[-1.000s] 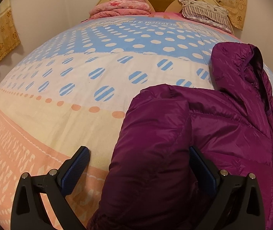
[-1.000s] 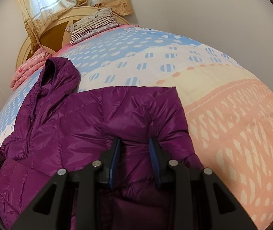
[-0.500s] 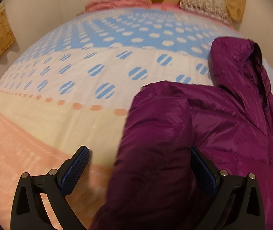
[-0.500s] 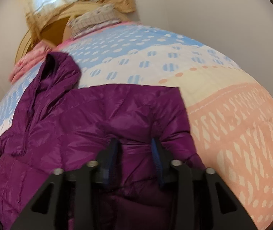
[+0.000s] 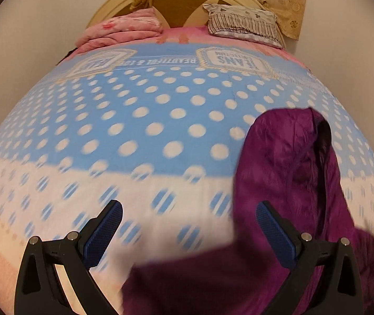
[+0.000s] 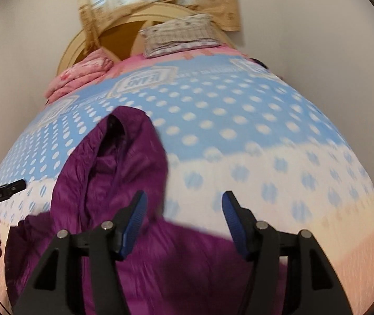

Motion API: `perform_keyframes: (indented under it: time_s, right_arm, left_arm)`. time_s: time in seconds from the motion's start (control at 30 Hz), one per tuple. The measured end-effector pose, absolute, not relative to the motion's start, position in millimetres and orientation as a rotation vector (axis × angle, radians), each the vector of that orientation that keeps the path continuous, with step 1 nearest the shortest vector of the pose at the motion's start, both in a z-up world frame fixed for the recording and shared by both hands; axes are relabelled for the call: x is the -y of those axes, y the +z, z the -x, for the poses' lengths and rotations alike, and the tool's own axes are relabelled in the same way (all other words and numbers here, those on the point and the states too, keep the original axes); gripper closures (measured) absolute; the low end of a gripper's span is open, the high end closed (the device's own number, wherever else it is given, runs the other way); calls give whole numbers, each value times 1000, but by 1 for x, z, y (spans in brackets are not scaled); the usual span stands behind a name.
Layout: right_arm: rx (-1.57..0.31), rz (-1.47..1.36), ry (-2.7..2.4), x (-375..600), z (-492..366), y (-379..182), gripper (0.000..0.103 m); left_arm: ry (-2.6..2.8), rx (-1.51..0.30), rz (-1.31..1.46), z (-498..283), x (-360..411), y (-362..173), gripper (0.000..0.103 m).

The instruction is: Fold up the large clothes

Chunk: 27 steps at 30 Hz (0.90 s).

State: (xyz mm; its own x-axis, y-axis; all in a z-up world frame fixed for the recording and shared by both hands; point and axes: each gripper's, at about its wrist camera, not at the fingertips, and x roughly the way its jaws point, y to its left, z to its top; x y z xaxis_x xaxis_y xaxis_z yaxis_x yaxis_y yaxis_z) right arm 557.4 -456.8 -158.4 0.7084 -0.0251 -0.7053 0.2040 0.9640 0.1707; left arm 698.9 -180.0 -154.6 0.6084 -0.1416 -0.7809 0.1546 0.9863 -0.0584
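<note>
- Purple jacket [image 6: 139,262] lies on the bed [image 5: 160,120], toward the foot end, well apart from the headboard [image 5: 181,8]. Hood [image 6: 124,152] spread out, pointing at the headboard; its dark lining shows.
- Body of jacket bunched into a thick mass at the foot-end side of the hood; no crisp fold edges readable, motion blur heavy in both views.
- Right gripper [image 6: 184,215]: jaws released, wide apart, nothing between them; poised above the jacket body just on the foot-end side of the hood.
- Left gripper [image 5: 189,225]: jaws likewise spread and empty; one finger over purple fabric, the other over bare bedspread.
- Left gripper's tip also visible from the right wrist view, beside the jacket's far edge.
- Progress, judged: sides may be partly brought in, since the body looks narrow and layered. Hood not yet folded down; final compact fold remains.
- Striped pillow [image 5: 244,23] and pink folded blanket [image 5: 124,29] sit against the headboard, clear of the work.
</note>
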Motion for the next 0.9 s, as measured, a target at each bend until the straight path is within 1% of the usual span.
perform_keyframes:
  time_s: [0.13, 0.37, 0.4, 0.43, 0.47, 0.5, 0.53, 0.57, 0.6, 0.63, 0.67, 0.73, 0.9]
  right_arm:
    - [-806, -214, -84, 449, -610, -174, 40]
    - [-829, -227, -66, 452, -668, -200, 40]
    - [-836, -247, -54, 454, -672, -204, 40]
    - [-841, -262, -47, 455, -677, -208, 40]
    - [-849, -267, -40, 454, -681, -214, 40]
    - [-870, -279, -30, 453, -685, -220, 41]
    - [-909, -301, -15, 452, -690, -230, 53]
    - [-923, -294, -19, 451, -693, -232, 67]
    - [-923, -273, -25, 447, -692, -233, 90]
    - [-915, -266, -16, 445, -690, -231, 92]
    - [-909, -255, -9, 442, -687, -227, 94]
    - [-875, -226, -14, 440, -675, -214, 95]
    - [-781, -191, 9, 433, -637, -181, 96]
  left_arm:
    - [-209, -931, 1, -734, 199, -169, 1]
    - [-247, -945, -22, -778, 225, -196, 2]
    - [-269, -963, -16, -784, 228, -201, 4]
    - [-281, -969, -7, -787, 229, -205, 13]
    - [-295, -977, 1, -788, 231, -209, 19]
    - [-315, -995, 2, -791, 234, -215, 35]
    - [-337, -1008, -4, -792, 238, -220, 48]
    - [-331, -983, -34, -790, 242, -220, 51]
    - [-353, -964, -55, -788, 246, -218, 80]
    - [-415, -974, -65, -786, 252, -216, 102]
    - [-421, -970, -85, -782, 256, -212, 102]
    - [-419, -906, -133, -772, 260, -199, 102]
    - [-445, -813, -109, -748, 246, -161, 102]
